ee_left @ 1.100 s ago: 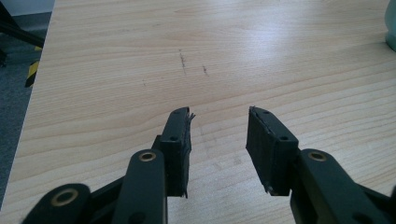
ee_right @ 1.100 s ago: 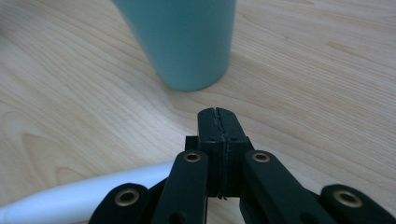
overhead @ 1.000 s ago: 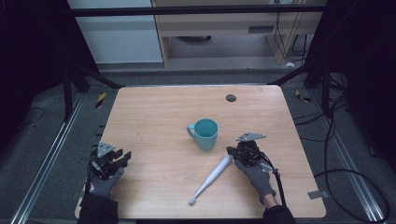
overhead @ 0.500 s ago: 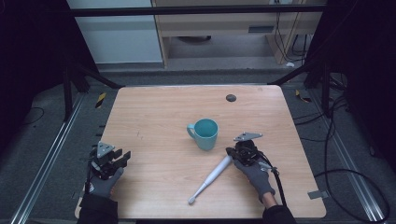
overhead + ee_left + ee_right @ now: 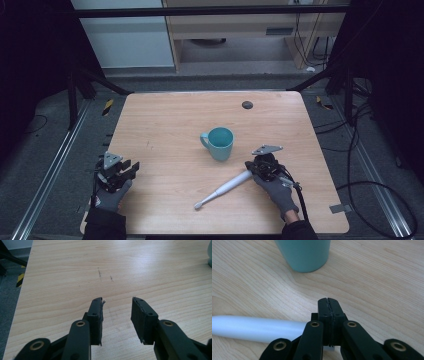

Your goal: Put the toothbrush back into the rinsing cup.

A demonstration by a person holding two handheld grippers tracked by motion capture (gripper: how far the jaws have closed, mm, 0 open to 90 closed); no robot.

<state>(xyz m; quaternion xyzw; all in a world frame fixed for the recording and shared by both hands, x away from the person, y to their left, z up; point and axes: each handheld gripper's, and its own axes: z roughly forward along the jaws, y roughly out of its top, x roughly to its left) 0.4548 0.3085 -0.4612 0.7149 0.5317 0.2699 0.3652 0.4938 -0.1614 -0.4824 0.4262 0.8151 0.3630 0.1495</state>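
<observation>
Up close the right tool (image 5: 328, 305) pinches the white stick's (image 5: 257, 328) end, the left tool (image 5: 117, 312) spread over bare counter (image 5: 75, 270) (from above, the teal mug (image 5: 220, 142) looks empty).

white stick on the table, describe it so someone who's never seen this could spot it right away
On the wooden table, find the teal mug near the middle. Just in front of it, toward the person, a slim white toothbrush-like stick lies flat on a diagonal, its thick end at the right gripper. It is the one long, pale thing there; the mug is squat and teal.
</observation>
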